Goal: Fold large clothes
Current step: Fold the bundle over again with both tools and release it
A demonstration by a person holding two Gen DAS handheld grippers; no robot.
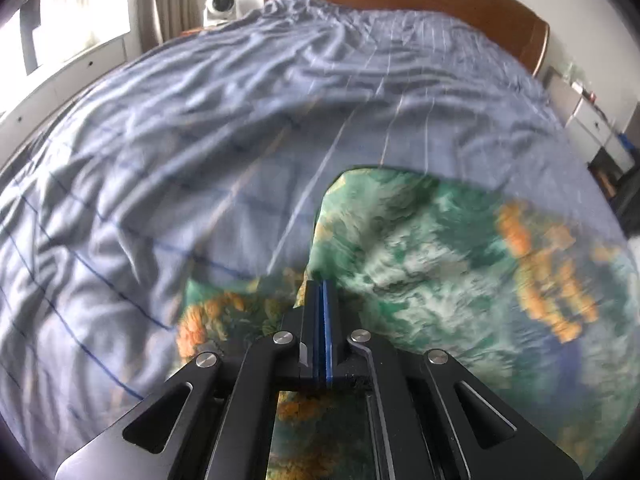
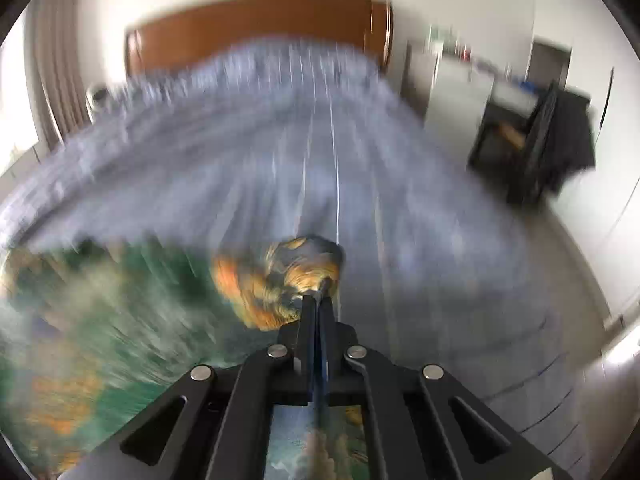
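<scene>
The left hand-held gripper (image 1: 322, 286) and right hand-held gripper (image 2: 319, 300) are each pinching the green-orange garment (image 1: 432, 264) fully closed, over the blue-sheeted bed (image 1: 200, 140).

Right tongs (image 2: 319, 300) pinched on green-orange garment (image 2: 276, 280) over blue bedspread (image 2: 360, 200).

left tongs (image 1: 322, 286) clamped, right tongs (image 2: 317, 300) clamped

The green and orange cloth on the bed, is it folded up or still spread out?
Mostly spread: the green and orange cloth lies wide over the blue bedcover; only its pinched edges bunch. Blur hides any fold.
</scene>
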